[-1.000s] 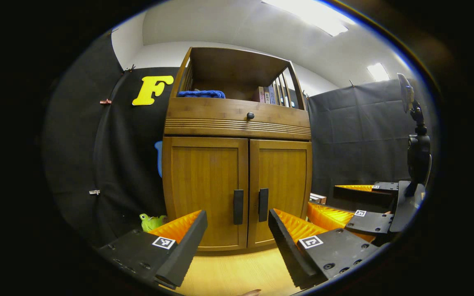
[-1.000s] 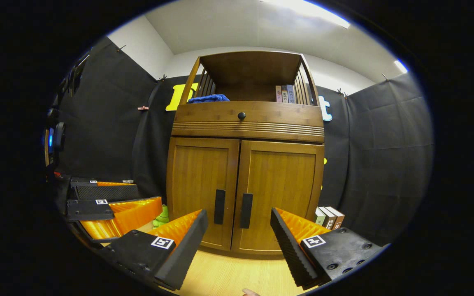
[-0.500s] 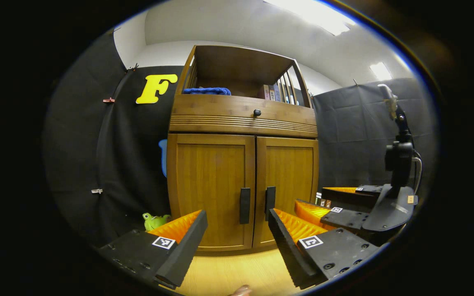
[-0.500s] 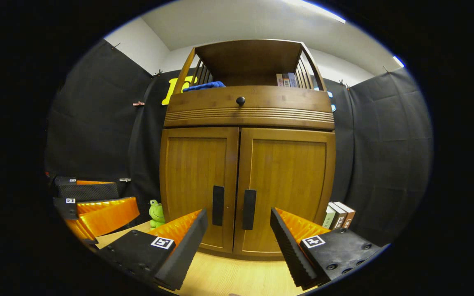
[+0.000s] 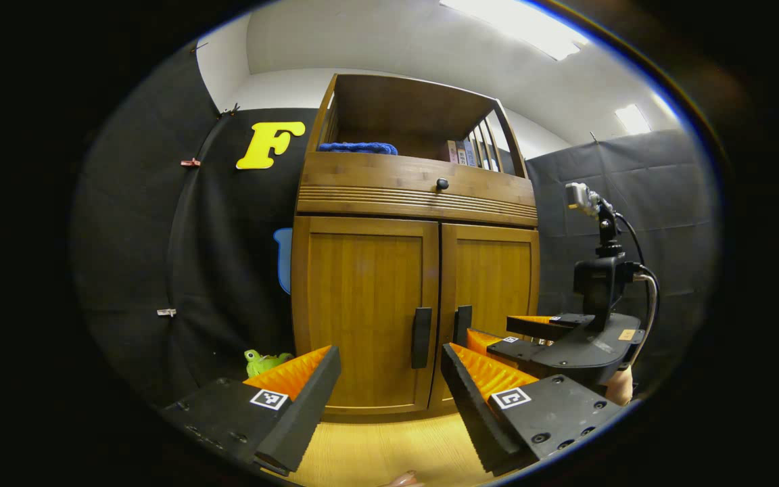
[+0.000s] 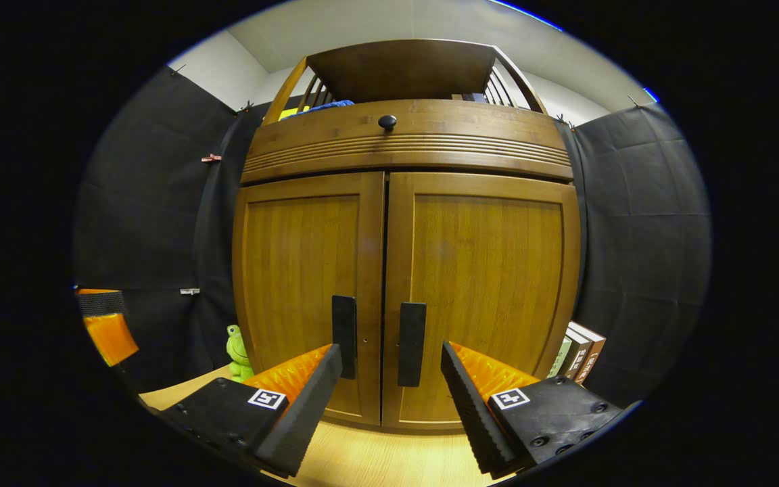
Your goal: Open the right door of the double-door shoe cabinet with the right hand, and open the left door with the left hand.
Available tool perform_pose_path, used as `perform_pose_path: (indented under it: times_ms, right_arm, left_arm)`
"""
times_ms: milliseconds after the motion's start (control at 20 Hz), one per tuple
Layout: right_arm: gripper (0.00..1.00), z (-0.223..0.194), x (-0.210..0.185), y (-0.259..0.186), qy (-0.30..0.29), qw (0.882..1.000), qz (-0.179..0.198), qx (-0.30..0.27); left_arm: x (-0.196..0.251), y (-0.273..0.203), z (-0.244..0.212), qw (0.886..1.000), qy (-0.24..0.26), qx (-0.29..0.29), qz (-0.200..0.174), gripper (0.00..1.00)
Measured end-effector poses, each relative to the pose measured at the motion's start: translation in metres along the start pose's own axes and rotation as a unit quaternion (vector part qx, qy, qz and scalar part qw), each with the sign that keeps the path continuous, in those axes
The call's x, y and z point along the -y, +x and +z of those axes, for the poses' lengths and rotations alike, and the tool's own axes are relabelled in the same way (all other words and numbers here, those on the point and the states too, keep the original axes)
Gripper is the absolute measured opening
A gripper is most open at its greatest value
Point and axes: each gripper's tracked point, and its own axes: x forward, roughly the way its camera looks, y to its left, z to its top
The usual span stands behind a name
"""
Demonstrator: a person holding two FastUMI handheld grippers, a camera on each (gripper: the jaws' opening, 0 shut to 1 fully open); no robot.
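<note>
The wooden shoe cabinet has both doors closed. In the right gripper view the right door (image 6: 487,291) and left door (image 6: 305,291) loom close, each with a dark vertical handle (image 6: 411,343) (image 6: 344,335) by the centre seam. My right gripper (image 6: 391,399) is open just short of the handles, the right handle standing between its fingers' lines. In the left gripper view my left gripper (image 5: 389,406) is open and farther back, facing the left door (image 5: 362,311) and its handle (image 5: 420,337). The right gripper (image 5: 504,331) reaches toward the right handle (image 5: 462,325).
A drawer with a round knob (image 6: 387,122) sits above the doors, and a blue cloth (image 5: 357,147) lies on the open shelf. A green frog toy (image 6: 235,345) stands left of the cabinet, books (image 6: 579,352) to its right. Pale wood floor (image 6: 376,460) lies in front.
The right gripper has moved in close to the cabinet, so the doors and handles look much larger. The left gripper has shifted a little, and the cabinet sits farther right in its view.
</note>
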Motion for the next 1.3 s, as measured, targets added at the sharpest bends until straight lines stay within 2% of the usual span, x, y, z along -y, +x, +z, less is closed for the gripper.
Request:
perform_pose_path:
  times_ms: [250,350,500,700,850,950,1050,1200,1300]
  right_arm:
    - [0.94,-0.013,0.009,0.036,-0.003,1.000,-0.018,-0.003]
    - [0.88,-0.021,0.016,0.051,0.001,1.000,-0.027,-0.007]
    - [0.87,-0.032,0.017,0.069,0.009,0.999,-0.028,-0.017]
    - [0.87,-0.033,0.021,0.085,0.007,0.999,-0.043,-0.010]
    - [0.80,-0.034,0.028,0.094,0.010,0.998,-0.055,-0.007]
    - [0.82,-0.031,0.026,0.099,0.018,0.999,-0.051,-0.006]
    - [0.58,-0.032,0.025,0.100,0.018,0.998,-0.052,-0.005]
    - [0.61,-0.036,0.022,0.111,0.014,0.999,-0.043,-0.014]
    - [0.44,-0.036,0.023,0.112,0.010,0.999,-0.047,-0.012]
  left_arm:
    - [-0.009,0.000,-0.001,1.000,0.002,0.008,0.003,0.93]
    - [-0.013,0.001,-0.002,1.000,0.002,0.010,0.007,0.93]
    - [-0.016,0.002,-0.009,1.000,-0.003,0.004,0.007,0.93]
    - [-0.018,0.003,-0.009,1.000,-0.005,0.008,0.009,0.93]
    - [-0.020,0.006,-0.013,1.000,-0.005,0.003,0.011,0.93]
    - [-0.022,0.006,-0.018,1.000,-0.005,-0.007,0.015,0.93]
    - [-0.022,0.007,-0.022,1.000,-0.005,-0.015,0.016,0.93]
    - [-0.018,0.010,-0.026,1.000,-0.002,-0.025,0.015,0.93]
    - [-0.014,0.009,-0.030,0.999,0.000,-0.033,0.012,0.94]
